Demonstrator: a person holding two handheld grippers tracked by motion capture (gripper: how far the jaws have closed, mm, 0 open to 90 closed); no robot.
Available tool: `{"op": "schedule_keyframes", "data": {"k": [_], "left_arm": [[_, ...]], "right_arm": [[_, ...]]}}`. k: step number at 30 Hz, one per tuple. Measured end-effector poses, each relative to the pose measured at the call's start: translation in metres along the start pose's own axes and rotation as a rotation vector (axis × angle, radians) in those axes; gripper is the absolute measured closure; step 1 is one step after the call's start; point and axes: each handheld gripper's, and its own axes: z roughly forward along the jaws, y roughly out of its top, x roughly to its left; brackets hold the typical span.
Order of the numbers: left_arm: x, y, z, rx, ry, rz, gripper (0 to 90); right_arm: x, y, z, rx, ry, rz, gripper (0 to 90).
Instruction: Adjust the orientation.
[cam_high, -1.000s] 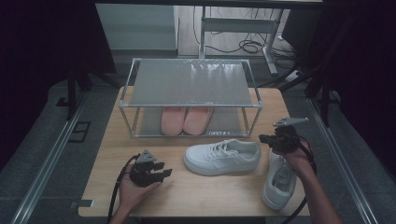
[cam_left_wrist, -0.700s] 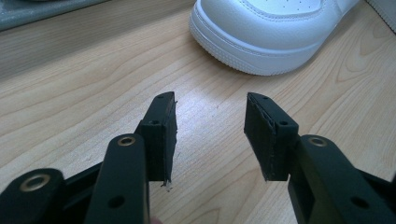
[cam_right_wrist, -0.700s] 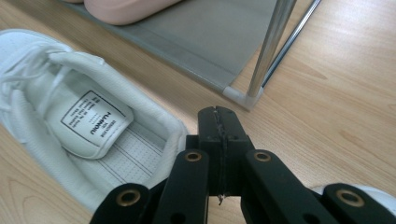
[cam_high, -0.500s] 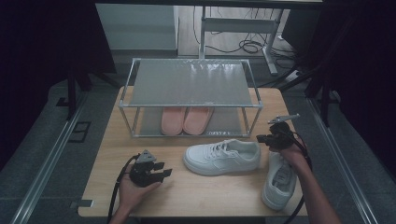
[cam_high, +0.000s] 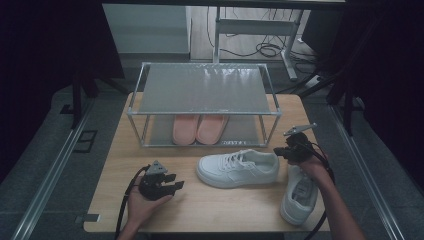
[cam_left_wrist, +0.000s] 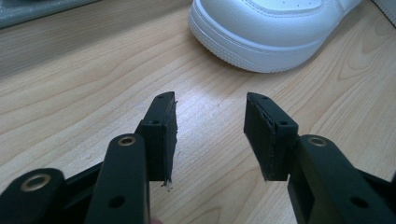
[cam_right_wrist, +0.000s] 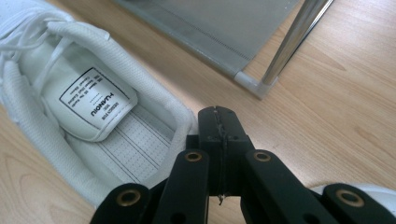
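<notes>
Two white sneakers concern us: our right hand-held gripper, jaws together, sits at the heel of the crosswise sneaker, nearer than the left hand-held gripper, jaws apart.

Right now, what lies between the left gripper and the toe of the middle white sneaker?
Only bare wooden tabletop between left gripper and sneaker, seen in the left gripper view.
</notes>
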Motion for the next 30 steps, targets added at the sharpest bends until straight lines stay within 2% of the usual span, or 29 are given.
{"op": "schedule_keyframes", "data": {"k": [8,15,18,30], "left_arm": [[0.0,0.0,0.0,-0.003,0.001,-0.001,54.8],[-0.001,0.0,0.0,0.001,0.0,0.004,54.8],[0.0,0.0,0.0,0.003,0.001,0.004,54.9],[-0.002,0.0,0.001,0.003,-0.002,0.007,55.0]], "right_arm": [[0.009,-0.003,-0.005,0.03,0.025,-0.034,90.0],[0.012,-0.01,-0.009,0.02,0.036,-0.032,90.0],[0.015,-0.012,-0.011,0.024,0.042,-0.05,90.0],[0.037,-0.026,-0.02,0.01,0.07,-0.092,90.0]]}}
